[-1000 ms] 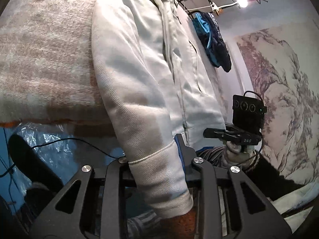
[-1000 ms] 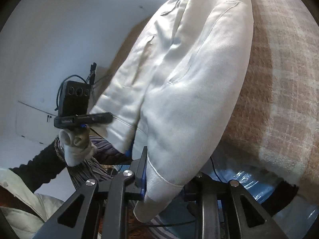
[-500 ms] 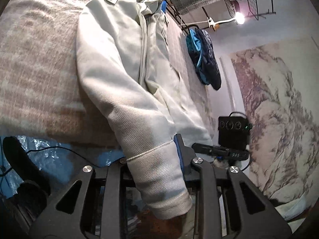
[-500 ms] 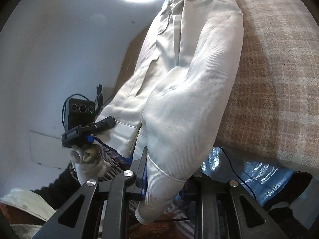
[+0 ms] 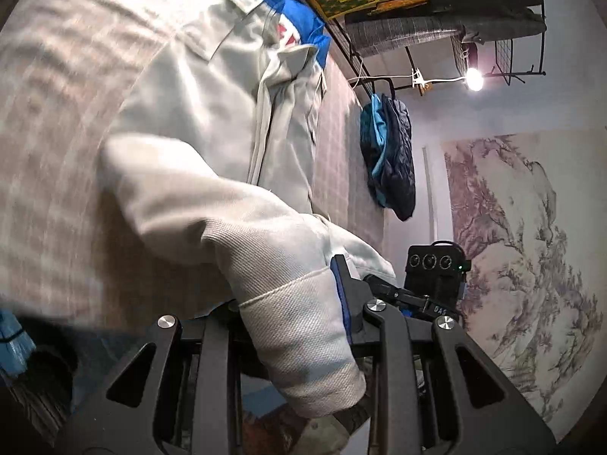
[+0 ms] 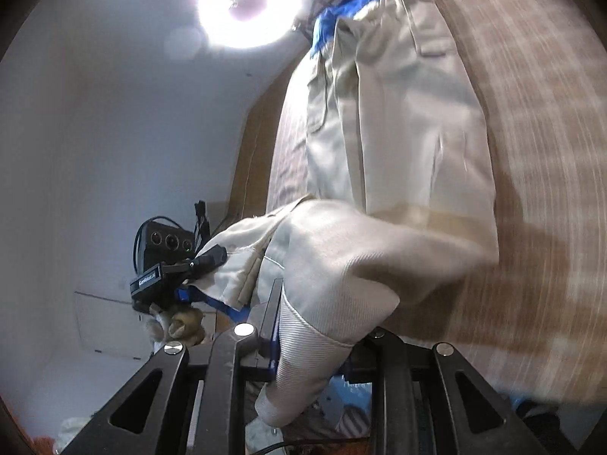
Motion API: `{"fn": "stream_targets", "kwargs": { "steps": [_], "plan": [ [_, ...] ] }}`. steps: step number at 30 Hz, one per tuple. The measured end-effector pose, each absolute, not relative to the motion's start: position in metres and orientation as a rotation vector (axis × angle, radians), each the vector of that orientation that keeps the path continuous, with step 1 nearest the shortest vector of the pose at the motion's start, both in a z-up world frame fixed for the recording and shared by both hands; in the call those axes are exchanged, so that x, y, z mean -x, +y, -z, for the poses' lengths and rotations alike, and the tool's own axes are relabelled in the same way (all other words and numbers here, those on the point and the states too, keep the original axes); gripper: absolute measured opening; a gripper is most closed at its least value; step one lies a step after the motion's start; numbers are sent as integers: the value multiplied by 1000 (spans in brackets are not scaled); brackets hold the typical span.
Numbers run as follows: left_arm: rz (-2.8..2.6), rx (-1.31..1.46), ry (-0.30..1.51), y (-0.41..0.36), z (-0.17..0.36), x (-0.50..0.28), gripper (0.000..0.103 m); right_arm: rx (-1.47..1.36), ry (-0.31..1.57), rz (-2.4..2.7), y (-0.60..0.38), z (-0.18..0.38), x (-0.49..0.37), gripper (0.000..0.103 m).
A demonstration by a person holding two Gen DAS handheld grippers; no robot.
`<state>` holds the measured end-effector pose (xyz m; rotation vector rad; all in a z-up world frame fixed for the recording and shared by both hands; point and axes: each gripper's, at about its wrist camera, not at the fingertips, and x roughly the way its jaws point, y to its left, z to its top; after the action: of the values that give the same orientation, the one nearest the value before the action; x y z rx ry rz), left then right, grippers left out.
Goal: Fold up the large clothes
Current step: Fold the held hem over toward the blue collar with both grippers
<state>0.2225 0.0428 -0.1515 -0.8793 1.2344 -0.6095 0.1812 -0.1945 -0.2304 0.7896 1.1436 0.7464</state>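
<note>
A cream jacket [image 5: 227, 113] with a blue collar lining lies lengthwise on a beige plaid blanket [image 5: 57, 132]. My left gripper [image 5: 292, 295] is shut on one sleeve's ribbed cuff [image 5: 303, 341], and that sleeve bends up from the blanket over the jacket's side. The right gripper [image 5: 398, 292] shows beside it, low at the jacket's hem. In the right wrist view the jacket [image 6: 398, 132] stretches away, and my right gripper [image 6: 318, 326] is shut on the other cuff [image 6: 303, 360]. To its left, the left gripper [image 6: 205, 259] pinches cream cloth, with a hand under it.
A dark blue puffer jacket [image 5: 390, 159] hangs off the bed's far side under a wire shelf [image 5: 436, 7] and a clip lamp [image 5: 474, 81]. A landscape mural [image 5: 523, 246] covers the wall. A ring light [image 6: 248, 3] glares overhead. The blanket [image 6: 550, 151] extends to the right.
Both grippers have lifted and moved forward with their cuffs. The sleeves, hanging straight before, now bend over the jacket's lower part, and the blue collar has come into view.
</note>
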Motion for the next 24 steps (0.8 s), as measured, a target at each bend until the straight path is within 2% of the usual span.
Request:
{"fn": "stream_targets", "kwargs": {
  "steps": [14, 20, 23, 24],
  "plan": [
    [490, 964, 1243, 45, 211, -318, 26, -872, 1180, -629, -198, 268, -286, 23],
    [461, 970, 1243, 47, 219, -330, 30, -973, 1176, -605, -209, 283, -305, 30],
    [472, 959, 1243, 47, 217, -334, 33, -1009, 1169, -620, -221, 280, -297, 42],
    [474, 957, 1248, 47, 216, -335, 35, -1023, 1162, -629, -227, 277, -292, 54]
  ]
}}
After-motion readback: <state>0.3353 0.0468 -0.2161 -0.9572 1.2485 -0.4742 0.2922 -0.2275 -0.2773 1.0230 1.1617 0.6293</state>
